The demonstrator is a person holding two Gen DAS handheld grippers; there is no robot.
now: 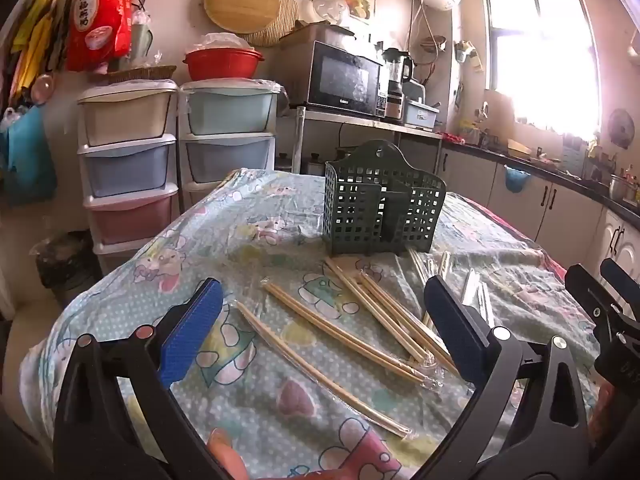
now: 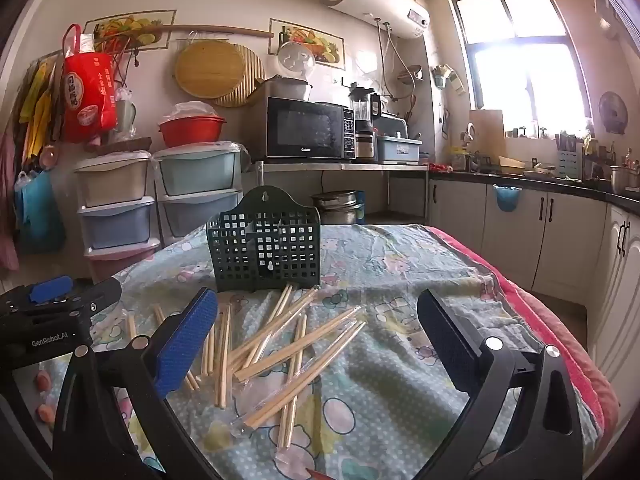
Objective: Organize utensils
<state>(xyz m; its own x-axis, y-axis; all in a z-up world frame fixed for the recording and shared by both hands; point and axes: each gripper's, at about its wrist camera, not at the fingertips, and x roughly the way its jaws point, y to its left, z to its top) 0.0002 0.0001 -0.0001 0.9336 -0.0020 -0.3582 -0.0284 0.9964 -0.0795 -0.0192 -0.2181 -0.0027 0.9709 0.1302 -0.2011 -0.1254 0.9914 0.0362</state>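
1. A microwave [image 2: 306, 128] sits on a metal shelf against the pale back wall.
2. Left of the microwave stand pastel drawer towers [image 2: 116, 204] (a red basin [image 2: 192, 130] tops one).
3. Right of the microwave, a bright window [image 2: 524, 52] glares above dark counters [image 2: 560, 184].

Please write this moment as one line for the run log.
left tool: open, empty | right tool: open, empty | chopsticks: scattered on tablecloth | green basket: upright, no chopsticks visible inside
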